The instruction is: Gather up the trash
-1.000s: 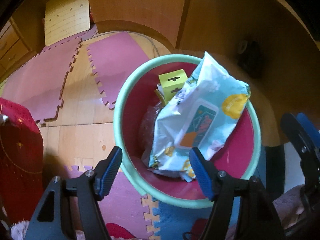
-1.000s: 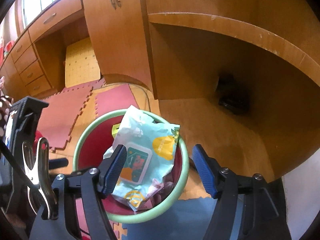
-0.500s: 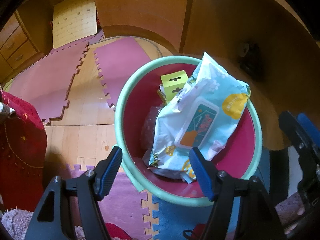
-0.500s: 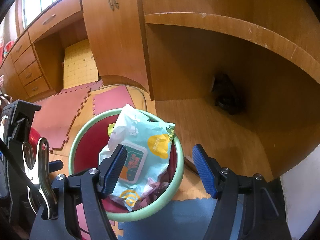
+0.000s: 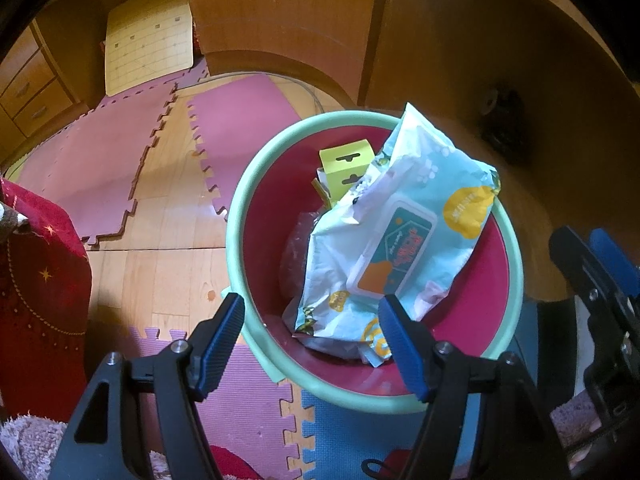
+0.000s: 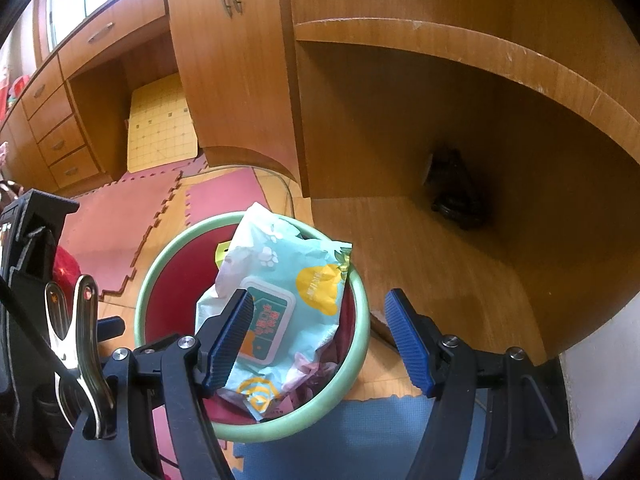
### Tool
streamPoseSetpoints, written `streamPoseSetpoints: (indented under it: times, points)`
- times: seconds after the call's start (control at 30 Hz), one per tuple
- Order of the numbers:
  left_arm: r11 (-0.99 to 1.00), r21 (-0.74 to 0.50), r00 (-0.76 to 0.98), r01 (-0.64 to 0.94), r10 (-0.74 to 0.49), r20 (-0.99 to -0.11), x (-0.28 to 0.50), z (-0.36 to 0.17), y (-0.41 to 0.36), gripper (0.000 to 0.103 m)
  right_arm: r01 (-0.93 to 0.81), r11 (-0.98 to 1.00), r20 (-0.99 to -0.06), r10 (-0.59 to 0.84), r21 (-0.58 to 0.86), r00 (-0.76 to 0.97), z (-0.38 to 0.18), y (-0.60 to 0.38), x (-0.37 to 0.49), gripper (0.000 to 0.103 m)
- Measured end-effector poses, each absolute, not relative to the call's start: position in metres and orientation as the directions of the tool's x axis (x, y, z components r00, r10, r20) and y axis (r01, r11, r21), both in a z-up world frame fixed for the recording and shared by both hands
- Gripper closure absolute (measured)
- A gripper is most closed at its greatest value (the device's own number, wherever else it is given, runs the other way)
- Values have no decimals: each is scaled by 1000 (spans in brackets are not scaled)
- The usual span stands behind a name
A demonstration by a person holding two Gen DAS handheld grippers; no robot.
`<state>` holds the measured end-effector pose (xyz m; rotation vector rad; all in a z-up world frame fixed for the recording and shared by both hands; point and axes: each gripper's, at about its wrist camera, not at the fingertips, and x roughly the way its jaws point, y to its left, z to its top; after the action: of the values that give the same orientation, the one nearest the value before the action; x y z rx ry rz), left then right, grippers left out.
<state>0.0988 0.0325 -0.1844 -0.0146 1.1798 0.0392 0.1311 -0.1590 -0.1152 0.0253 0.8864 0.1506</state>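
A round bin with a mint-green rim [image 5: 236, 216] [image 6: 360, 320] and red inside stands on the floor. A light-blue wet-wipes pack [image 5: 400, 232] [image 6: 296, 292] leans in it, its top poking over the rim. Behind the pack sits a yellow-green cardboard box [image 5: 346, 164] [image 6: 222, 251], and crumpled clear plastic [image 5: 298, 248] lies lower down. My left gripper [image 5: 310, 340] hovers above the bin's near rim, open and empty. My right gripper [image 6: 320, 336] hangs open over the bin's right side, holding nothing. The other gripper shows at the right edge [image 5: 592, 280] of the left wrist view.
Pink foam mats [image 5: 112, 168] and a blue one [image 6: 360, 428] cover parts of the wooden floor. A wooden desk and cabinets [image 6: 240, 80] rise behind the bin. A dark object [image 6: 456, 196] sits under the desk. Red cloth [image 5: 36, 280] lies at the left.
Only the left wrist view has tilted slightly, showing a little more of the floor at far left. The wipes pack and both grippers hold their places.
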Motion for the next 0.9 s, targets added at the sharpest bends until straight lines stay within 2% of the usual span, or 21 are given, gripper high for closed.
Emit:
streamPoseSetpoints:
  times: [0.9]
  points:
    - [999, 9, 381, -39, 23, -924, 98, -185, 32, 30, -119, 990, -771, 138, 81, 622, -116, -161, 131, 33]
